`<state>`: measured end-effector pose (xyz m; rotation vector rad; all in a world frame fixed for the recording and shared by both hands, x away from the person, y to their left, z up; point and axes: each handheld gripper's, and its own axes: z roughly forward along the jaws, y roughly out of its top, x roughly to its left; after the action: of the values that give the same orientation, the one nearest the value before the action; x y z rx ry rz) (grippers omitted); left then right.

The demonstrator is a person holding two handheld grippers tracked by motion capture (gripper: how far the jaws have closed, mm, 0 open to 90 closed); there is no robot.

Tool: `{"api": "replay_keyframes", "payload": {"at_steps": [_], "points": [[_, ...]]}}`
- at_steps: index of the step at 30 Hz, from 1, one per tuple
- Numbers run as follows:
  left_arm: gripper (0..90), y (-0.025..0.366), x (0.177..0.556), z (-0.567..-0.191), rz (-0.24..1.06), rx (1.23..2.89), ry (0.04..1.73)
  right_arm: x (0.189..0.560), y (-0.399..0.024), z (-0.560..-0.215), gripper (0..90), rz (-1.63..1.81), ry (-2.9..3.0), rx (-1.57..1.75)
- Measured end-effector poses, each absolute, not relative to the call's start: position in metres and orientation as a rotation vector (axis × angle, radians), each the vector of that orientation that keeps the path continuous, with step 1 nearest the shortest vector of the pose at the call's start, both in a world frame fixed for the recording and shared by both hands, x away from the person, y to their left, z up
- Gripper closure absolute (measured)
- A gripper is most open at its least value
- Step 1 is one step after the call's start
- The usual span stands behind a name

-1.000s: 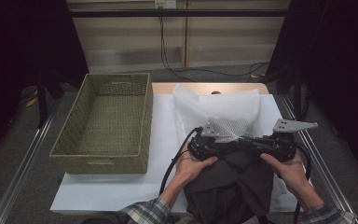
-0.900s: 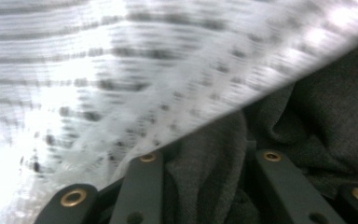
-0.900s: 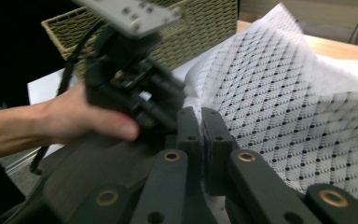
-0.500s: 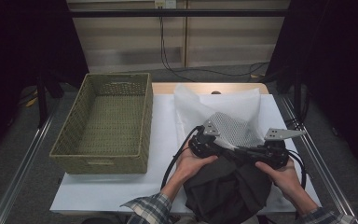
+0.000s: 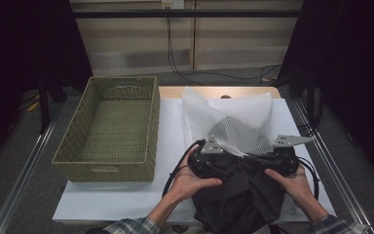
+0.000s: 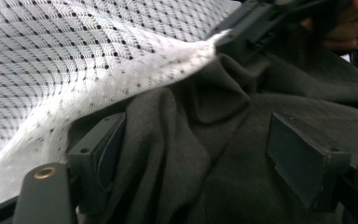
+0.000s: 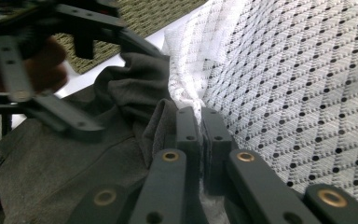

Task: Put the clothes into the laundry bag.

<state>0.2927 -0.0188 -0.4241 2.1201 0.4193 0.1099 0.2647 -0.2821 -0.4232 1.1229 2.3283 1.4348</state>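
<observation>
A white mesh laundry bag [image 5: 236,134] lies on the white sheet, and a dark grey garment [image 5: 238,200] is bunched at its near edge. My right gripper [image 7: 199,119] is shut on the bag's edge [image 7: 186,88], pinching the mesh beside a fold of the garment [image 7: 74,163]. My left gripper [image 6: 198,149] has just been opening its jaws. They stand wide apart with the dark garment [image 6: 205,177] lying loose between them, and the pads do not press on it. From above, the left gripper [image 5: 226,163] and right gripper [image 5: 265,160] face each other over the cloth.
A woven green basket [image 5: 107,165] with nothing in it stands at the left on the white sheet [image 5: 126,200]. Metal rails run along both table sides. Cables trail from the grippers toward the near edge.
The left jaws have gone from nearly closed to wide open. The left hand has shifted slightly, the right hand has sunk a little, and the garment is bunched further under the bag's edge.
</observation>
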Motion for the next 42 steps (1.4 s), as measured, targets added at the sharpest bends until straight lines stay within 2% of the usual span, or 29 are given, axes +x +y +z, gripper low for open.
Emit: {"api": "replay_keyframes", "payload": {"at_steps": [6,10,14,16,20,24,27,32,34,38,42], "points": [[18.1,-0.008,0.283,-0.414,0.105,2.085,0.403,0.266,-0.283,-0.423,87.8,1.429,2.332,1.130],[16.4,-0.008,0.275,-0.423,0.036,2.100,0.372,0.265,-0.283,-0.423,87.8,1.428,2.329,1.129],[2.5,-0.022,0.270,-0.442,0.041,2.194,0.336,0.266,-0.282,-0.423,87.8,1.413,2.331,1.133],[0.0,-0.028,0.269,-0.449,0.072,2.219,0.330,0.266,-0.281,-0.423,87.8,1.406,2.328,1.135],[0.0,-0.032,0.273,-0.463,0.037,2.233,0.329,0.267,-0.282,-0.423,87.8,1.416,2.324,1.145],[0.0,-0.036,0.270,-0.474,0.095,2.274,0.249,0.267,-0.281,-0.421,87.8,1.418,2.327,1.133],[0.8,-0.036,0.272,-0.475,0.093,2.298,0.246,0.267,-0.280,-0.419,87.8,1.429,2.326,1.135],[15.4,-0.039,0.272,-0.473,0.179,2.342,0.244,0.266,-0.274,-0.415,87.8,1.435,2.332,1.117],[26.8,-0.036,0.276,-0.472,0.162,2.318,0.287,0.266,-0.271,-0.414,87.8,1.442,2.334,1.114],[59.9,-0.031,0.281,-0.467,0.122,2.279,0.355,0.266,-0.265,-0.409,87.9,1.459,2.342,1.096],[69.3,-0.031,0.284,-0.455,0.099,2.279,0.384,0.265,-0.262,-0.401,87.9,1.484,2.338,1.069]]}}
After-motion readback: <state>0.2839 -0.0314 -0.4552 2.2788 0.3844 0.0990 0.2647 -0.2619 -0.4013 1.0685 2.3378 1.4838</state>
